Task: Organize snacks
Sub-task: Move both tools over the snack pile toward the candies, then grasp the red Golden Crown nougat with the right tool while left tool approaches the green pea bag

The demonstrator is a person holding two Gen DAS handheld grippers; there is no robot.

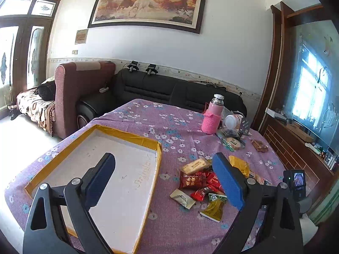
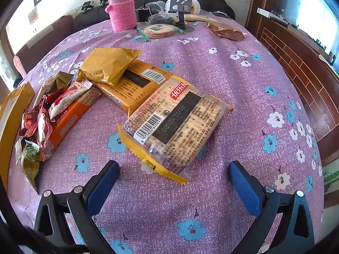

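1. In my left wrist view the left gripper (image 1: 167, 182) has its fingers wide apart with nothing between them. The left finger sits in front of the tray, the right one in front of the snack heap.
2. The tray (image 1: 125, 135), white inside with a yellow rim, lies in the lower left of that frame on the purple flowered cloth (image 1: 169, 114) that covers the worktop. I see nothing in it.
3. The snack heap (image 1: 199, 182) lies just right of the tray at lower centre: red wrappers, a beige sachet, a green-and-gold packet and a tan biscuit bar, touching and overlapping.
4. Further back, at centre right, a pink bottle (image 1: 211, 116) in a knitted sleeve stands upright, with a white jar and a round biscuit pack just beside it.
5. In my right wrist view the right gripper (image 2: 173, 182) also has its fingers apart, and they hold nothing. They point down at the cloth (image 2: 243, 80).
6. A clear cracker pack (image 2: 175, 127) with a yellow end lies flat at centre frame, its near end just above the gap between the fingers, untouched.
7. Behind it, up and to the left, an orange box (image 2: 135, 89) lies with a gold packet (image 2: 108, 63) resting on it.
8. The small wrappers (image 2: 40, 118) sit at the left edge, beside the tray's yellow rim (image 2: 8, 127).
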